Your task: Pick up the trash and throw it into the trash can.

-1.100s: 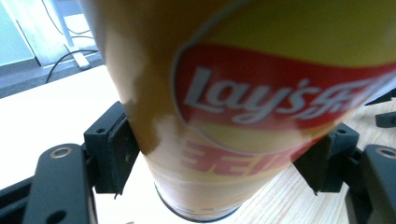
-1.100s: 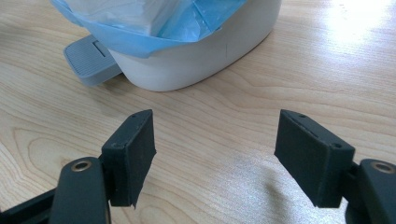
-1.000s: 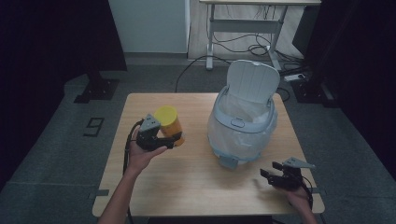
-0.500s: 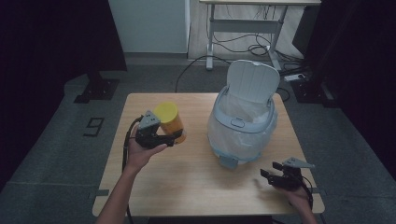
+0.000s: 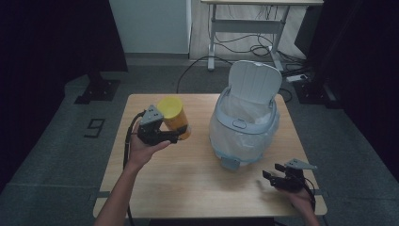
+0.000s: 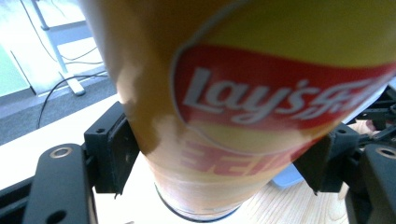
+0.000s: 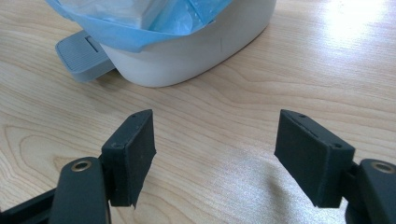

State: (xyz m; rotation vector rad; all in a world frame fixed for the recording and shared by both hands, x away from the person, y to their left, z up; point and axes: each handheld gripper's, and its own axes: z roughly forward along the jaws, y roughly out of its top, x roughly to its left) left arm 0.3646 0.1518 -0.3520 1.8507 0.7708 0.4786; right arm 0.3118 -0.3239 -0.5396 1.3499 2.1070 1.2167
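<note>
High view is showing the left gripper (image 5: 175, 137) gripping a yellow chip can (image 5: 175, 117) left of the open-lidded bin (image 5: 244, 127) — jaws closing on its sides. The right gripper (image 5: 272, 173) is idling wide open, holding nothing. Likely next — carrying it over the bin's mouth.

Lab or studio: black curtains (image 5: 51, 42), cabled desk (image 5: 244, 28) behind.

The room is dim and dark at the edges, with the table (image 5: 197, 179) lit from above. Glare whitens the wood (image 7: 355, 18) near the bin. The yellow can (image 6: 261, 93) sits blurred, too close for focus.
</note>
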